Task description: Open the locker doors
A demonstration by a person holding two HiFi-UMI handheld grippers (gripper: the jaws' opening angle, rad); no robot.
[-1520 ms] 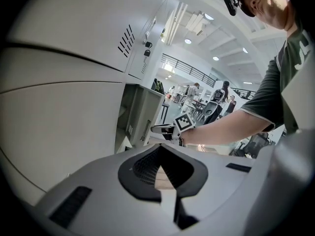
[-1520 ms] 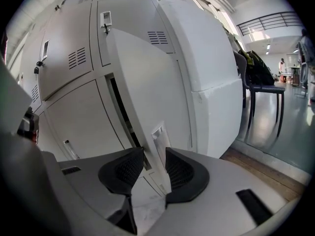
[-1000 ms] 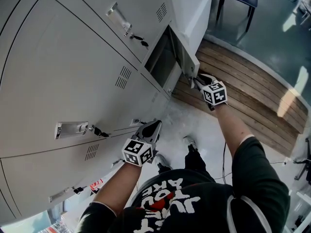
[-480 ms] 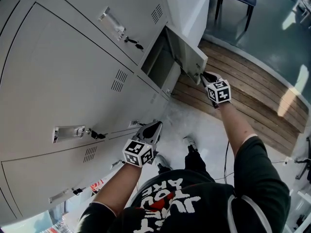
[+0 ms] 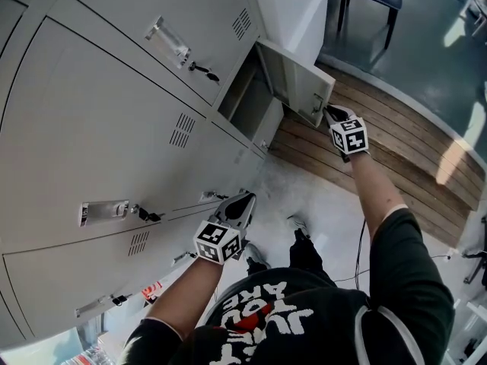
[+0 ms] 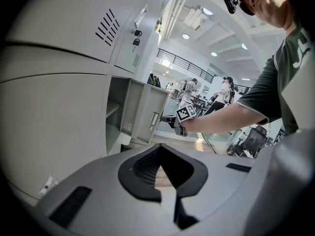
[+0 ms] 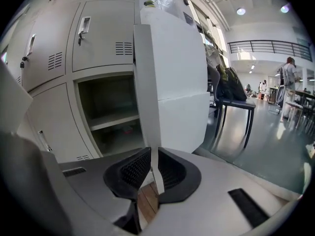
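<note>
Closed doors [image 5: 114,128] fill the left. My left hand-held gripper [image 5: 242,201] sits near them with jaws together, empty. Further right, the door [image 5: 300,82] is swung out from its locker [image 5: 247,105], hinge on the locker side, free edge upright. The right hand-held gripper [image 5: 329,112] has just been closing and pinches that edge, dead ahead of it. I'd finish the swing with the right one, since it's nearer.

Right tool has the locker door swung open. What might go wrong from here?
The right tool, whose jaws have just been closing, pinches only the thin free edge of the locker door; it may slip off as the door swings. Swung further, the door could bang the white wall beside the locker.
</note>
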